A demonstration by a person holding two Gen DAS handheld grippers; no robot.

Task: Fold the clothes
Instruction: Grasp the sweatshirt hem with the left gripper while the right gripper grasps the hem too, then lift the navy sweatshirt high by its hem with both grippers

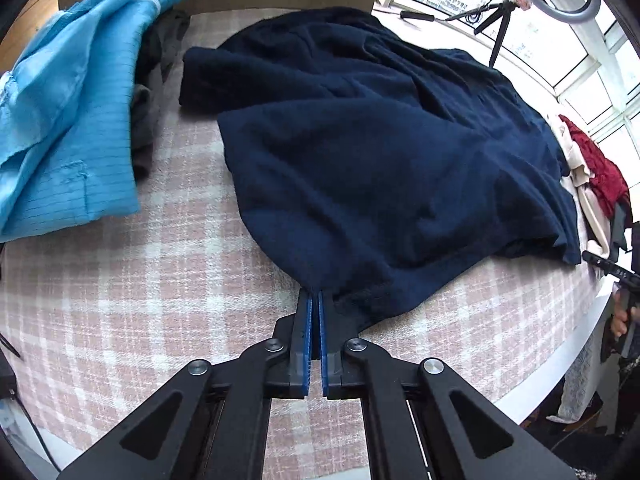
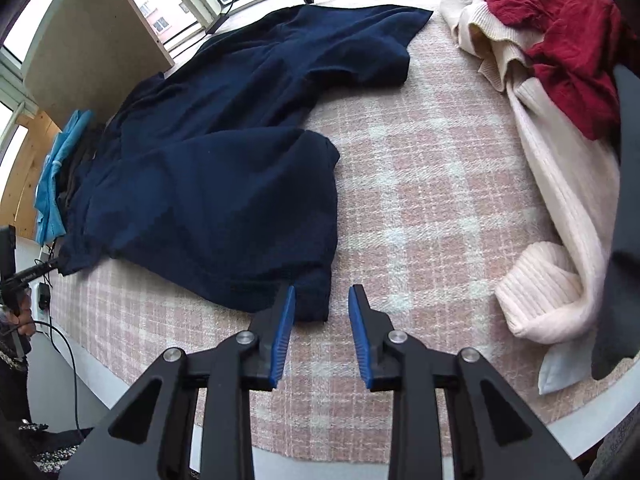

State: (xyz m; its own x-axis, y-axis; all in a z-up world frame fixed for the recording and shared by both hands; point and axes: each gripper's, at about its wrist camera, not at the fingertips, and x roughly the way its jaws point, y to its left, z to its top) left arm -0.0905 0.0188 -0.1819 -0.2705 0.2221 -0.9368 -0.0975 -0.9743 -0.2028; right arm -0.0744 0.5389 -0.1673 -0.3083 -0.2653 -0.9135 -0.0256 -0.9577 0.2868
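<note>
My left gripper (image 1: pixel 315 294): jaws pressed together at near hem of navy garment (image 1: pixel 360 152). Garment spread over pink plaid tablecloth (image 1: pixel 120 300). I log light blue garment (image 1: pixel 76 112) far left, red cloth (image 1: pixel 600 164) far right.

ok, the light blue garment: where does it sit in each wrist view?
Left wrist: light blue garment fills the upper left, large, lying left of the navy garment on the plaid cloth.
Right wrist: only a thin strip of the light blue garment shows at the far left edge, behind the navy garment.
Shared landmark: the navy garment, which lies mid-table in both views, with the blue one at its far side from the red garment.
</note>
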